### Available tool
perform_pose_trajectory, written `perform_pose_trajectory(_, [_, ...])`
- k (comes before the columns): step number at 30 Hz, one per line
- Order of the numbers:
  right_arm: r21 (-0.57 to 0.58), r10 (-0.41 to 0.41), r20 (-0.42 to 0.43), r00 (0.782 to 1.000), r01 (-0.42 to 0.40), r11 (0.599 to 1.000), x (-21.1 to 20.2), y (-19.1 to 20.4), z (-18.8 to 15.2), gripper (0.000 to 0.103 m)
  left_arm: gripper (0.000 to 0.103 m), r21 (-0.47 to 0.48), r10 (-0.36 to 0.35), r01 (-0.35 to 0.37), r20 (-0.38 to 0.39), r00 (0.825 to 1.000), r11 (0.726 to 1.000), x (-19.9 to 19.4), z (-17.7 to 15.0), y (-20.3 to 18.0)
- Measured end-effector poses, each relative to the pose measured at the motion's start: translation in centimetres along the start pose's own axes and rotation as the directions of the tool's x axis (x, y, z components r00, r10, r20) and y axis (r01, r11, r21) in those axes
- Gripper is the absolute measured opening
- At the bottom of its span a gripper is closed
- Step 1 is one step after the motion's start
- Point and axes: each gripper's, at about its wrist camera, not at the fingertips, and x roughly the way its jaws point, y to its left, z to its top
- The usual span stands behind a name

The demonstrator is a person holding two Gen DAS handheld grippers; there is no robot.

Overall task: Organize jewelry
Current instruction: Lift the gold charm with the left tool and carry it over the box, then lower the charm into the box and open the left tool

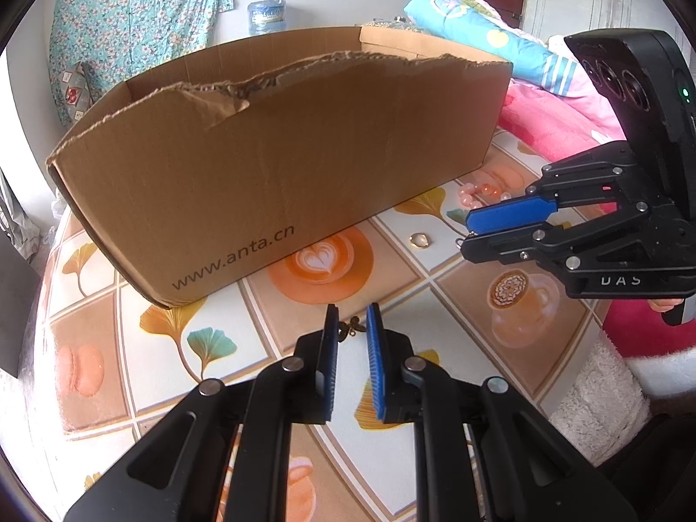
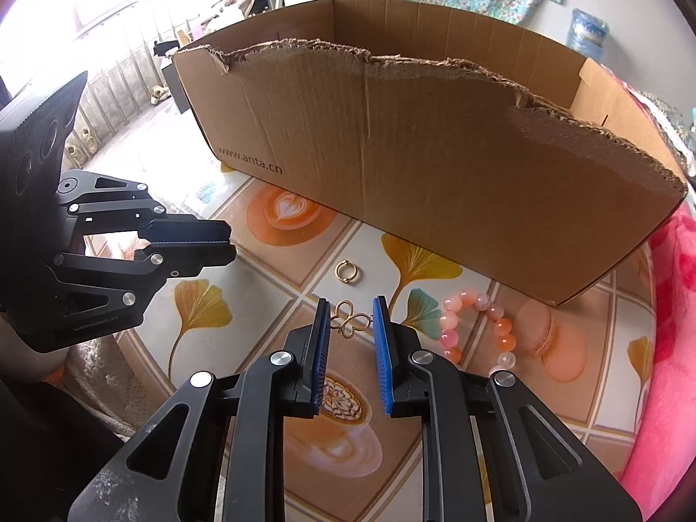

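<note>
In the right wrist view a gold clover-shaped charm [image 2: 351, 324] sits between the blue pads of my right gripper [image 2: 352, 303], which are shut on it just above the patterned tablecloth [image 2: 278, 304]. From the left wrist view the right gripper [image 1: 466, 231] shows a small loop at its tip. My left gripper [image 1: 352, 308] is shut on a small dark bronze charm [image 1: 351, 329]; in the right wrist view the left gripper [image 2: 232, 241] hovers at the left. A gold ring [image 2: 346, 270] [image 1: 419, 240] and a pink-orange bead bracelet [image 2: 478, 326] [image 1: 476, 193] lie loose on the cloth.
An open cardboard box [image 1: 282, 152] [image 2: 435, 174] with a torn front wall stands right behind the jewelry. Pink bedding [image 2: 670, 326] borders the table on the right. A white fleecy sleeve [image 1: 600, 391] is by the right gripper.
</note>
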Motion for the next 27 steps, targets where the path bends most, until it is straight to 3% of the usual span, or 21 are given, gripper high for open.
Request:
perform_pose_trajectory(6, [0.017, -0.001, 0.032, 0.999, 0.0, 1.0, -2.0, -0.3, -0.1, 0.018, 0.012, 0.021, -0.01, 0.009, 0.028, 1.0, 1.0, -1.1, 0.4, -0.5])
perform_pose_trajectory(13, [0.016, 0.004, 0.114, 0.993, -0.006, 1.0, -6.1, -0.6, 1.2, 0.018, 0.012, 0.029, -0.079, 0.076, 0.118, 0.99, 0.997, -4.6, 2.6, -0.3])
perform_pose_trajectory(22, [0.016, 0.03, 0.283, 0.959, -0.036, 0.999, -12.2, -3.3, 6.2, 0.018, 0.012, 0.039, -0.172, 0.167, 0.261, 0.95, 0.985, -9.3, 9.0, 1.6])
perform_pose_trajectory(25, [0.036, 0.043, 0.282, 0.958, -0.056, 0.998, -11.5, -4.6, 8.7, 0.018, 0.012, 0.015, -0.181, 0.183, 0.254, 0.95, 0.983, -8.4, 11.6, 2.7])
perform_pose_trajectory(27, [0.057, 0.053, 0.254, 0.966, -0.07, 0.996, -10.4, -5.9, 10.1, 0.018, 0.012, -0.008, -0.183, 0.189, 0.215, 0.959, 0.982, -6.9, 13.3, 3.5])
